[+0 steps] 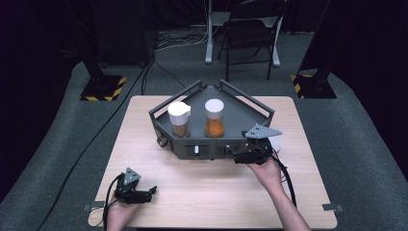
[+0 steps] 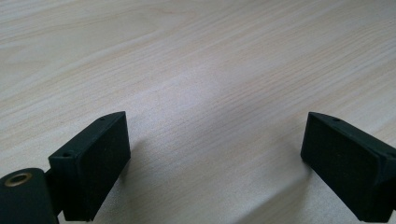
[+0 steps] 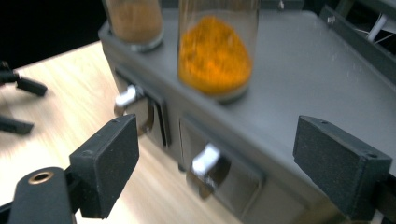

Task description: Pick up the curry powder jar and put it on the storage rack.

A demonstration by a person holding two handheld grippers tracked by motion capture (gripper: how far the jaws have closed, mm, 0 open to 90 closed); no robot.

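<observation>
Just ahead of the right claw point(image 3: 217, 168), whose jaws stand apart and empty, a small silver drawer knob point(image 3: 205, 161) juts from the grey metal rack's point(image 1: 211, 148) front. Far back on the wooden desk point(image 1: 202, 187), the left claw point(image 1: 144, 194) rests open, so the right hand is nearer.

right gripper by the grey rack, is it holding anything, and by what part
Nothing is held. The right gripper has its jaws open in front of the grey rack, with a drawer knob between them but untouched.
</observation>
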